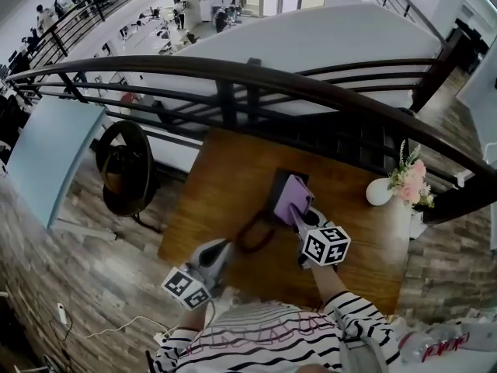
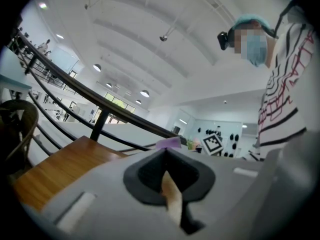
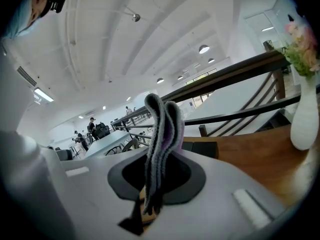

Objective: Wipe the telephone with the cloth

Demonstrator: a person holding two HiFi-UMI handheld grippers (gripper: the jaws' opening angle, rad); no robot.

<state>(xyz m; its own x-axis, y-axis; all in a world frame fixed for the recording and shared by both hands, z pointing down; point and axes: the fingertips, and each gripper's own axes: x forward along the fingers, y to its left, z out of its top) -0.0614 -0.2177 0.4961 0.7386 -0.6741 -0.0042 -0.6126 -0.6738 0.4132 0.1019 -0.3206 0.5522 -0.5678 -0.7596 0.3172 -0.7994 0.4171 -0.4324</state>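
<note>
Pinching folded purple cloth [image 3: 162, 134] in right gripper [image 1: 300, 214], jaws clamped tight on fabric, cloth sticking up past tips. Hanging cloth over dark telephone [image 1: 277, 186] at rear-middle of wooden table [image 1: 225, 169]; contact not discernible. Holding left gripper [image 1: 223, 250] jaws together on nothing, low near looped cord [image 1: 250, 238], apart from telephone.
</note>
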